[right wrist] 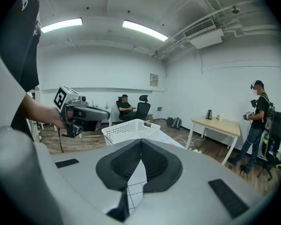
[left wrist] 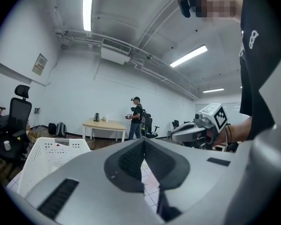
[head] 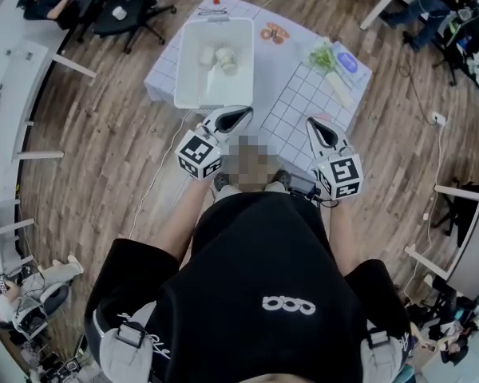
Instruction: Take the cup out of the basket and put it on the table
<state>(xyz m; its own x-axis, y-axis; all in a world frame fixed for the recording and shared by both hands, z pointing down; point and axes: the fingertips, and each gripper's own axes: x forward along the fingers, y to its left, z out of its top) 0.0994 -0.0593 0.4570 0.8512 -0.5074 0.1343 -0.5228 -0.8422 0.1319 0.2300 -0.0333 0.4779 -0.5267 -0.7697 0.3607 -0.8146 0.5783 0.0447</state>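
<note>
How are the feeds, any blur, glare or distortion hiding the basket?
Head view: sharp, evenly lit, basket clear, edges curved. Left gripper view: strong fisheye, dark corners, bright lamp overhead, basket low at left. Right gripper view: same fisheye, basket sharp, no glare on it.

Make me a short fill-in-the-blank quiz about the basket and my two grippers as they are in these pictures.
1. The pale items lie ___ the white basket.
2. The jaws of the left gripper and the right gripper are both ___.
3. In the head view, the basket sits straight beyond the ___ gripper.
4. Between each gripper's jaws there is ___.

Missing words: inside; shut; left; nothing.
</note>
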